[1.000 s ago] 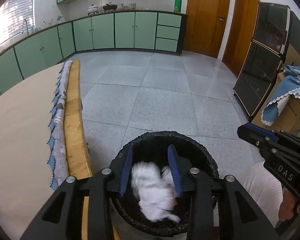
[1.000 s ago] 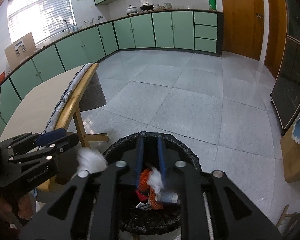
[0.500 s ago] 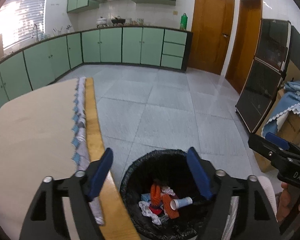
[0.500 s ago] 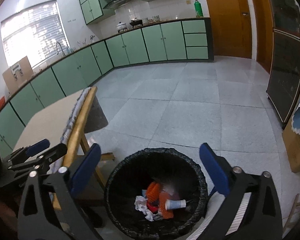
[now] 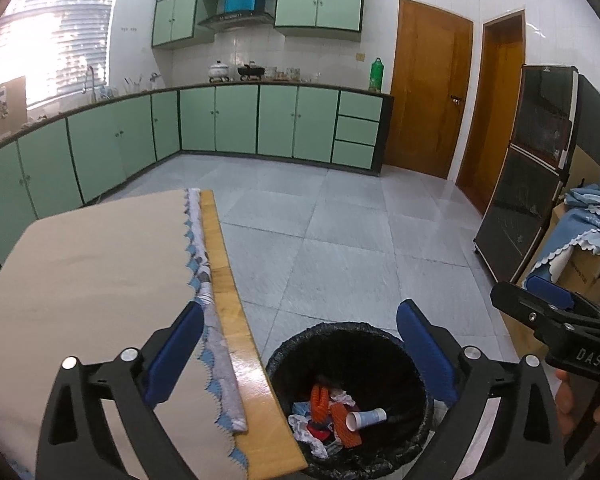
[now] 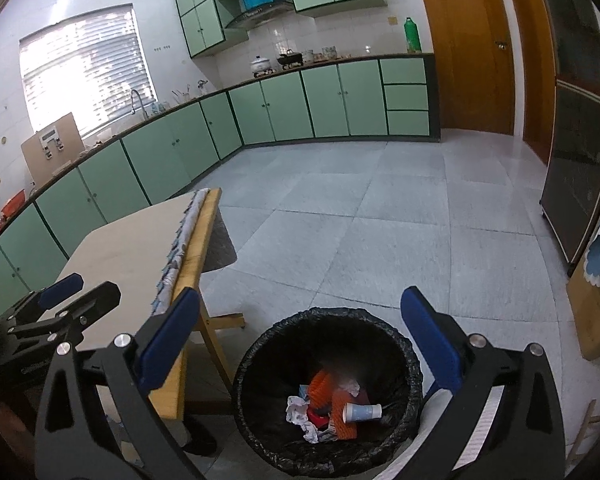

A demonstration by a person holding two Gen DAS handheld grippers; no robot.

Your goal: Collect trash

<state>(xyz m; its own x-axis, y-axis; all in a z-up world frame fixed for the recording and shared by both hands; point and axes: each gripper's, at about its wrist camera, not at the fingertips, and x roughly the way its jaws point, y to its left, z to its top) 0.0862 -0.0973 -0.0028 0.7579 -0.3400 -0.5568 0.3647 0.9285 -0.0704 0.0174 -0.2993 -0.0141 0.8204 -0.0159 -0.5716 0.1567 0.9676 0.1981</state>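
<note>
In the left wrist view, the left gripper (image 5: pixel 300 354) hangs over the edge of a table and a trash bin (image 5: pixel 350 400), its blue-padded fingers (image 5: pixel 175 354) spread far apart and its jaws opening, with nothing held between them. The left pad stands over the beige tablecloth (image 5: pixel 92 280) and the right pad over the bin's right rim, so the bin's mouth sits below and between the two. The bin is lined with a black bag and stands on the grey tiled floor (image 5: pixel 340 248), just beside the bare wooden strip of the table (image 5: pixel 228 320). Down in it lies the collected trash (image 5: pixel 332 416): orange wrappers, crumpled white paper and a pale blue paper cup (image 5: pixel 366 417) on its side. At the right edge the right gripper (image 5: pixel 552 312) shows from the side, a hand (image 5: pixel 580 404) wrapped around its handle. In the right wrist view, the right gripper (image 6: pixel 302 350) also stands wide open and empty, and the same black-lined bin (image 6: pixel 328 396) lies directly beneath the gap between its fingers, the right pad over the rim and the left pad over the table's corner. The trash rests at the bottom, well below the fingertips, the cup (image 6: pixel 361 413) lying among orange and white scraps. The left gripper (image 6: pixel 60 300) appears at the left edge above the tabletop. Green kitchen cabinets (image 6: pixel 300 108) line the far walls.
</note>
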